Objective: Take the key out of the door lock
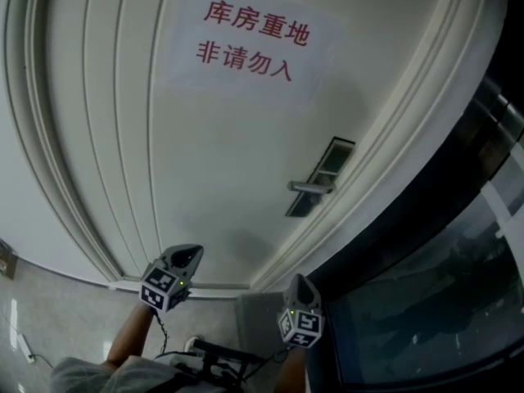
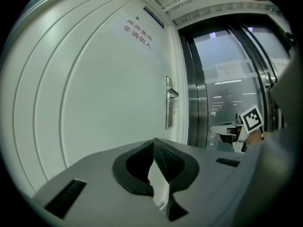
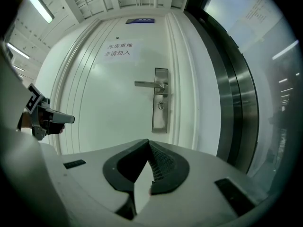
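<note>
A white door [image 1: 221, 162] faces me, with a silver lock plate [image 3: 160, 101] and a lever handle [image 3: 149, 84] on its right side. Below the handle a small key [image 3: 161, 106] sits in the keyhole. My right gripper [image 3: 148, 141] is shut and empty, pointing at the door some way short of the lock. My left gripper [image 2: 154, 141] is also shut with nothing in it, and sees the lock plate [image 2: 169, 109] edge-on. In the head view the left gripper [image 1: 190, 254] and right gripper [image 1: 301, 283] hang low, well below the handle [image 1: 311, 187].
A paper sign with red characters [image 1: 250, 41] is stuck high on the door. To the right runs a dark metal and glass partition [image 3: 246, 103]. The door frame [image 1: 393, 146] lies between it and the lock.
</note>
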The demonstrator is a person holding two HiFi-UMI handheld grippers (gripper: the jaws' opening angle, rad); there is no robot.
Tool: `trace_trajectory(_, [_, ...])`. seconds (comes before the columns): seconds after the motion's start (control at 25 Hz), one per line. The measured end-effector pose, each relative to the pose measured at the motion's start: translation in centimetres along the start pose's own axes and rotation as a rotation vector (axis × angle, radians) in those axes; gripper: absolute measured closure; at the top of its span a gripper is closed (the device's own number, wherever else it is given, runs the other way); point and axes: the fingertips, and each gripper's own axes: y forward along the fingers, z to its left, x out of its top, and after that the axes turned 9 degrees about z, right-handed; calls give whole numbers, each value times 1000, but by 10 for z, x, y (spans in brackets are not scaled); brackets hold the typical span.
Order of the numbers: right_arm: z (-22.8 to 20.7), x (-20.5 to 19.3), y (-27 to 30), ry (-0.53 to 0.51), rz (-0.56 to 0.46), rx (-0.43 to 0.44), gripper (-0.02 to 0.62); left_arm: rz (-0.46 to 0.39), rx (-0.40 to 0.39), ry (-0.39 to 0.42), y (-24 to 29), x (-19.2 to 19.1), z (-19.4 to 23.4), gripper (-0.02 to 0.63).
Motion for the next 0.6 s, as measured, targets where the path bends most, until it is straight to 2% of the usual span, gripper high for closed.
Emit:
trace_trajectory(0.2, [-6,15,19,-16,-14,-26,583,-2,-13,24,18,8,10,601])
trace_trajectory(0.6, [-12,49,52,-93,-30,-19,583,-1,-25,21,42,15,31,601])
